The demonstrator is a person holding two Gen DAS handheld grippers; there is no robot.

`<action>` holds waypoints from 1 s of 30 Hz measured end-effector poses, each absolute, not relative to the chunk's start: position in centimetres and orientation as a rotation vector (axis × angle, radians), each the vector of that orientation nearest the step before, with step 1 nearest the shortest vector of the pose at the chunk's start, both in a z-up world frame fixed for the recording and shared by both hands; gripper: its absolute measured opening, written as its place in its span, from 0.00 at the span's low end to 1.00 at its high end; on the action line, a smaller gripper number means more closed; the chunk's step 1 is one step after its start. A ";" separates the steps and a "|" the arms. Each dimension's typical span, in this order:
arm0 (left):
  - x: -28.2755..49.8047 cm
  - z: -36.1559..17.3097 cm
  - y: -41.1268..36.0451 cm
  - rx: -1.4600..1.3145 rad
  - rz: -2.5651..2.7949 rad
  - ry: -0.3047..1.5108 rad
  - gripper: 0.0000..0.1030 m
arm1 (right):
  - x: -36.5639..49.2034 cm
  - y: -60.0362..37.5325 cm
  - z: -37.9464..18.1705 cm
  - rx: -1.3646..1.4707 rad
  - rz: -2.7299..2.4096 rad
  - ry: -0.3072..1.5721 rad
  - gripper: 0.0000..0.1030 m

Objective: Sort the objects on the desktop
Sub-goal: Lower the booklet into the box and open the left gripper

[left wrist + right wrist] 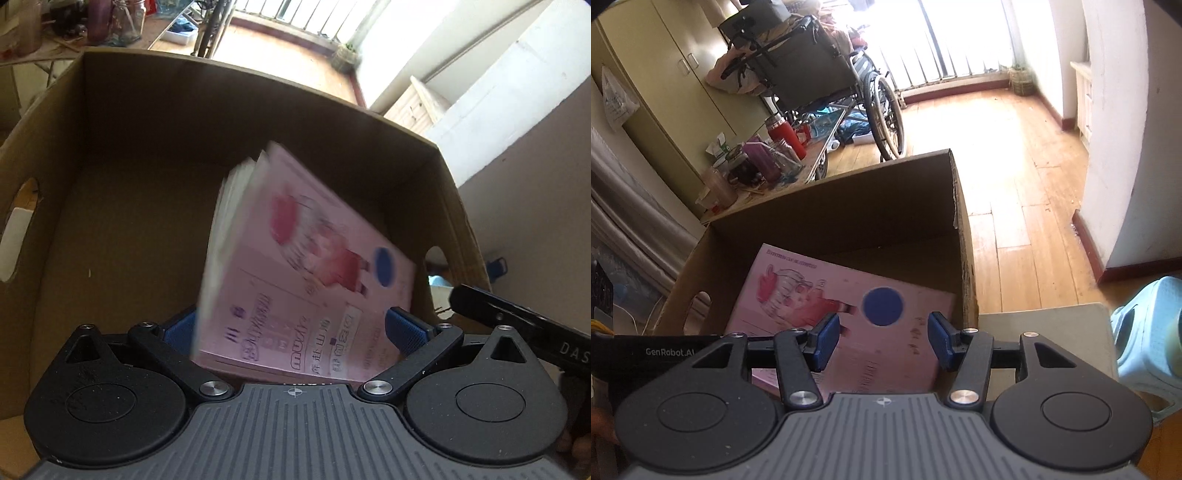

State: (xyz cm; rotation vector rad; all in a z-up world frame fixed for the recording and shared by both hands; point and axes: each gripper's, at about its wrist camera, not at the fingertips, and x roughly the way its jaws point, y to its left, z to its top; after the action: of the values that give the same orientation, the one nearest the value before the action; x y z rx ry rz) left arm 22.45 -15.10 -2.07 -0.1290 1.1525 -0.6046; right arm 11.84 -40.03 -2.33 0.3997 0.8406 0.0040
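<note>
The glossy pink book (295, 280) tilts inside the brown cardboard box (122, 122); the left gripper (295, 332) stands wide around it. The right gripper (884, 341) hovers half open above the cover, holding nothing.

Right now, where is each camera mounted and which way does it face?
Left wrist: on the left gripper, tilted down into the cardboard box; a pink book stands blurred between its blue pads, and the other gripper's black tip shows at right.
Right wrist: on the right gripper, angled down over the box toward the wheelchair and window; its open pads stand over the book.
Shared: box, book, cluttered table, bright window.
</note>
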 end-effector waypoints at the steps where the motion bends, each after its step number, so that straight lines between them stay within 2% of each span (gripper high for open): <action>1: 22.4 -2.0 -14.9 -0.133 -0.590 1.156 1.00 | 11.6 -40.1 -2.1 0.398 0.004 0.837 0.55; 5: 21.7 -0.7 -14.4 -0.147 -0.591 1.115 1.00 | 10.5 -40.1 -0.5 0.384 0.008 0.813 0.55; 17: 17.3 3.8 -11.8 -0.178 -0.555 0.960 1.00 | 7.1 -37.7 4.9 0.264 0.076 0.815 0.69; 24: 15.5 5.8 -9.8 -0.174 -0.522 0.902 1.00 | 6.5 -35.7 8.5 0.218 0.149 0.827 0.97; 30: 14.8 7.0 -8.6 -0.130 -0.475 0.843 1.00 | 7.2 -34.4 10.4 0.162 0.108 0.829 1.00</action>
State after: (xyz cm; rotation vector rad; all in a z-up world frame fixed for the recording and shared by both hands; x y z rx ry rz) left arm 14.84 -8.65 7.04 -0.1302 0.8426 -0.4746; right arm 7.18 -34.41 10.41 0.1617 0.8292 0.1083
